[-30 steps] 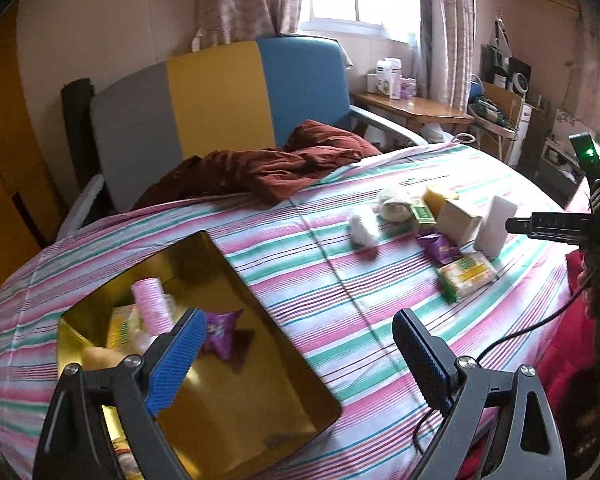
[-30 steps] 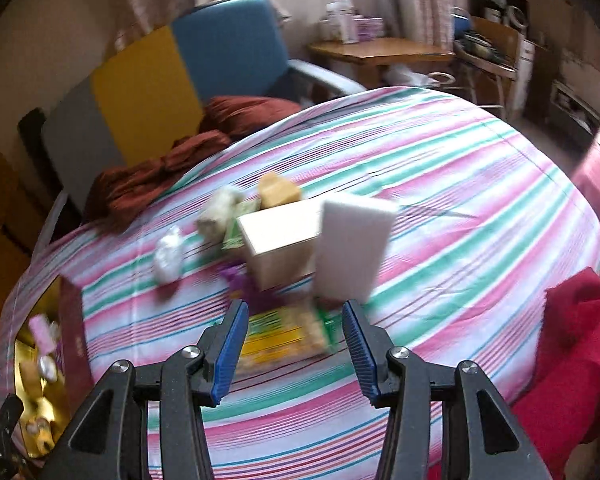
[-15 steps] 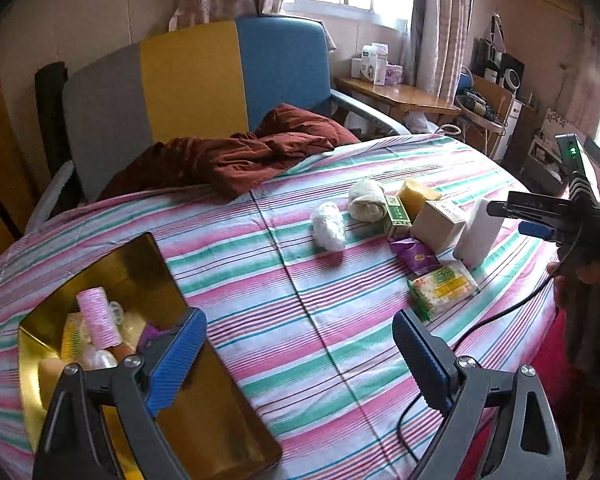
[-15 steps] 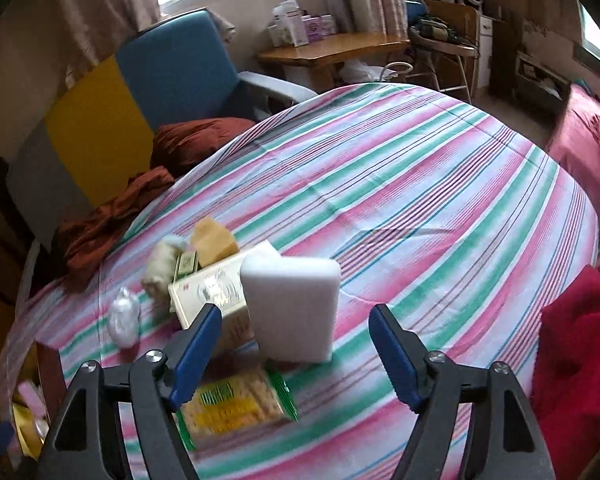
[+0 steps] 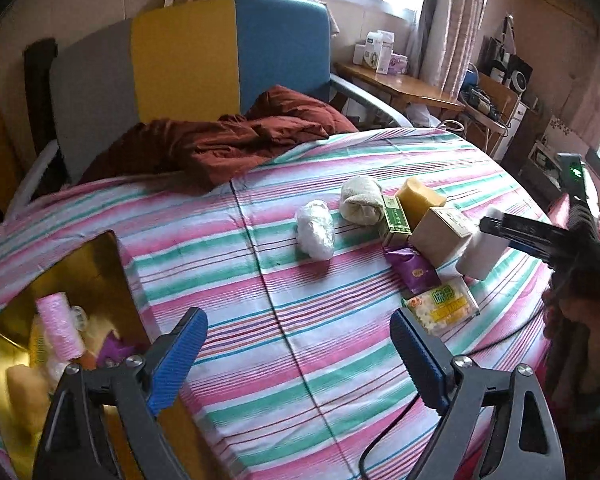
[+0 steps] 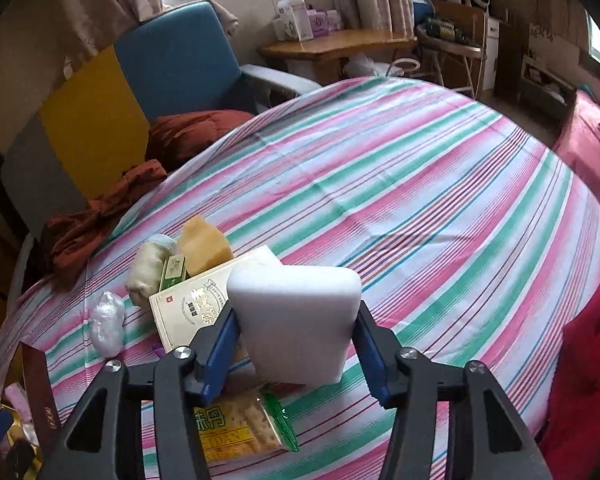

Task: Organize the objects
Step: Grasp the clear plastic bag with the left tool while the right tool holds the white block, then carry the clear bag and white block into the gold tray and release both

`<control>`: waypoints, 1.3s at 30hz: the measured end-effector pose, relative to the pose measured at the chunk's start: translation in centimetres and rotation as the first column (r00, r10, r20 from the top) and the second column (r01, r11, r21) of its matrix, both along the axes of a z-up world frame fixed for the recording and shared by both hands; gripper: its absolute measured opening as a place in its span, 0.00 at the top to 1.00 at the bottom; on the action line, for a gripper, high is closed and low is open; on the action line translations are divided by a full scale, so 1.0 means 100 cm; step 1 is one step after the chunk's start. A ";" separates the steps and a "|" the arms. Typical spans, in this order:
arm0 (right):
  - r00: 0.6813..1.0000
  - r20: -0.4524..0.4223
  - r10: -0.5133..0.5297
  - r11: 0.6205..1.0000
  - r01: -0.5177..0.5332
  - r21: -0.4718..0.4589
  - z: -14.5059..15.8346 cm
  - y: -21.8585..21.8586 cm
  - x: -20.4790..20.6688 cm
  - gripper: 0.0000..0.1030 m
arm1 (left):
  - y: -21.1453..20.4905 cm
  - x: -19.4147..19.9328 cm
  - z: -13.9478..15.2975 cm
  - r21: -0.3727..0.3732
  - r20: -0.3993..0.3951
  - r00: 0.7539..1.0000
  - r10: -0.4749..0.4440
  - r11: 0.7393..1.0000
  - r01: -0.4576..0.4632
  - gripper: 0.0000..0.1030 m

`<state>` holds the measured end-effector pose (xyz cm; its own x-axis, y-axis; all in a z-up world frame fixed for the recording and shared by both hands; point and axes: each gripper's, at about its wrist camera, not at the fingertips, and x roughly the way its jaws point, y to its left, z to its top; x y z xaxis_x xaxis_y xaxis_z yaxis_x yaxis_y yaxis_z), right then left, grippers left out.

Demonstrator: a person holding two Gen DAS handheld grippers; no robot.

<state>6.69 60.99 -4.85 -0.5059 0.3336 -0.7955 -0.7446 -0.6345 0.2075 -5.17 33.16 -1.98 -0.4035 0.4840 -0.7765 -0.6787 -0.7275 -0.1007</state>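
Right gripper (image 6: 294,344): jaws have just been closing and now pinch the white foam block (image 6: 298,320) by both side faces. The block stands upright on the striped bed (image 6: 420,208), touching the beige box (image 6: 188,308) on its left. A cracker packet (image 6: 240,428) lies just in front of the block; a yellow sponge (image 6: 204,246) lies behind the box.

Left gripper (image 5: 296,356): jaws spread wide with nothing between them, having just narrowed slightly, well apart from the block. The gold tray (image 5: 80,256) lies beside its left finger.

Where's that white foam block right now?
The white foam block stands between the right gripper's blue pads, beside the beige box, above the cracker packet.
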 end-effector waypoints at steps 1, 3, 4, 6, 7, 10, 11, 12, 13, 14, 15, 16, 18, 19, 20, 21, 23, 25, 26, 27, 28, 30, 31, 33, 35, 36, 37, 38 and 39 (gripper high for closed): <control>1.000 -0.010 -0.014 1.000 0.014 0.015 0.004 0.000 0.004 0.46 | 0.003 -0.003 -0.002 -0.002 0.009 1.000 0.002 1.000 -0.002 0.14; 0.999 -0.025 -0.045 0.997 0.046 0.064 0.013 -0.001 0.012 0.46 | 0.010 -0.012 -0.007 -0.006 0.035 0.999 0.014 1.000 -0.014 0.14; 0.998 -0.039 -0.058 0.994 0.061 0.089 0.018 -0.003 0.016 0.46 | 0.012 -0.016 -0.009 -0.006 0.047 0.999 0.022 1.000 -0.022 0.16; 0.996 -0.073 -0.059 0.993 0.066 0.100 0.025 -0.005 0.021 0.46 | 0.020 -0.027 -0.016 -0.017 0.071 0.997 0.037 0.999 -0.036 0.20; 0.995 -0.086 -0.053 0.993 0.061 0.099 0.026 -0.005 0.021 0.46 | 0.023 -0.032 -0.019 -0.024 0.082 0.996 0.043 0.999 -0.041 0.23; 0.991 -0.136 -0.016 0.994 0.031 0.108 0.033 -0.009 0.021 0.46 | 0.036 -0.047 -0.027 -0.031 0.114 0.992 0.060 0.998 -0.057 0.27; 0.989 -0.151 -0.003 0.994 0.019 0.110 0.035 -0.011 0.021 0.46 | 0.041 -0.052 -0.030 -0.038 0.118 0.991 0.065 0.997 -0.061 0.28; 0.987 -0.163 0.013 0.993 0.006 0.114 0.037 -0.013 0.020 0.46 | 0.046 -0.056 -0.033 -0.043 0.121 0.990 0.066 0.997 -0.061 0.32; 0.984 -0.177 0.031 0.993 -0.010 0.117 0.039 -0.015 0.020 0.46 | 0.051 -0.060 -0.035 -0.048 0.125 0.990 0.066 0.997 -0.060 0.34; 0.981 -0.187 0.046 0.993 -0.024 0.117 0.040 -0.017 0.018 0.46 | 0.056 -0.064 -0.039 -0.056 0.128 0.990 0.066 0.997 -0.060 0.35; 0.977 -0.200 0.070 0.992 -0.047 0.116 0.041 -0.019 0.015 0.46 | 0.063 -0.068 -0.042 -0.061 0.135 0.989 0.066 0.996 -0.058 0.35; 0.975 -0.205 0.082 0.992 -0.059 0.115 0.042 -0.020 0.013 0.46 | 0.067 -0.072 -0.045 -0.063 0.143 0.988 0.065 0.996 -0.057 0.36; 0.970 -0.216 0.109 0.990 -0.085 0.115 0.042 -0.022 0.011 0.46 | 0.077 -0.079 -0.052 -0.070 0.157 0.985 0.068 0.996 -0.057 0.37; 0.968 -0.220 0.122 0.989 -0.099 0.112 0.042 -0.023 0.009 0.46 | 0.083 -0.081 -0.055 -0.075 0.160 0.985 0.068 0.996 -0.056 0.37; 0.966 -0.223 0.131 0.988 -0.109 0.108 0.042 -0.024 0.008 0.46 | 0.088 -0.083 -0.058 -0.081 0.161 0.985 0.068 0.995 -0.056 0.37; 0.964 -0.225 0.139 0.987 -0.118 0.107 0.042 -0.025 0.008 0.46 | 0.093 -0.085 -0.062 -0.089 0.163 0.984 0.068 0.995 -0.054 0.37; 0.962 -0.226 0.155 0.985 -0.134 0.106 0.042 -0.027 0.006 0.46 | 0.102 -0.089 -0.067 -0.099 0.163 0.985 0.060 0.994 -0.044 0.37; 0.959 -0.230 0.167 0.983 -0.145 0.110 0.043 -0.028 0.005 0.46 | 0.109 -0.093 -0.072 -0.109 0.161 0.985 0.061 0.993 -0.044 0.39; 0.957 -0.232 0.172 0.982 -0.150 0.112 0.043 -0.029 0.005 0.46 | 0.112 -0.096 -0.074 -0.113 0.165 0.984 0.061 0.993 -0.042 0.41; 0.956 -0.232 0.178 0.981 -0.155 0.114 0.043 -0.030 0.005 0.46 | 0.115 -0.099 -0.077 -0.117 0.171 0.984 0.059 0.992 -0.039 0.43; 0.955 -0.233 0.182 0.981 -0.159 0.114 0.043 -0.030 0.004 0.46 | 0.117 -0.101 -0.079 -0.120 0.174 0.983 0.057 0.992 -0.036 0.47; 0.953 -0.232 0.194 0.978 -0.170 0.119 0.044 -0.032 0.003 0.46 | 0.123 -0.105 -0.084 -0.126 0.178 0.983 0.044 0.992 -0.022 0.56; 0.952 -0.233 0.199 0.977 -0.175 0.122 0.044 -0.033 0.003 0.46 | 0.125 -0.107 -0.087 -0.127 0.189 0.981 0.036 0.992 -0.012 0.68; 0.947 -0.239 0.214 0.974 -0.187 0.129 0.044 -0.035 0.003 0.46 | 0.125 -0.108 -0.091 -0.119 0.208 0.978 0.032 0.993 -0.007 0.70; 0.941 -0.248 0.231 0.970 -0.201 0.138 0.046 -0.038 0.003 0.46 | 0.122 -0.103 -0.090 -0.110 0.212 0.977 0.016 0.994 0.007 0.71; 0.938 -0.251 0.238 0.968 -0.208 0.142 0.047 -0.039 0.002 0.46 | 0.119 -0.098 -0.089 -0.106 0.212 0.977 0.013 0.994 0.010 0.71; 0.933 -0.258 0.251 0.965 -0.219 0.147 0.048 -0.041 0.002 0.46 | 0.116 -0.094 -0.087 -0.103 0.205 0.979 0.010 0.995 0.011 0.71; 0.928 -0.263 0.263 0.962 -0.230 0.148 0.049 -0.042 0.001 0.46 | 0.113 -0.089 -0.084 -0.099 0.194 0.981 0.008 0.995 0.012 0.71; 0.923 -0.269 0.276 0.959 -0.244 0.147 0.050 -0.044 0.001 0.46 | 0.109 -0.083 -0.080 -0.093 0.185 0.983 0.004 0.996 0.013 0.71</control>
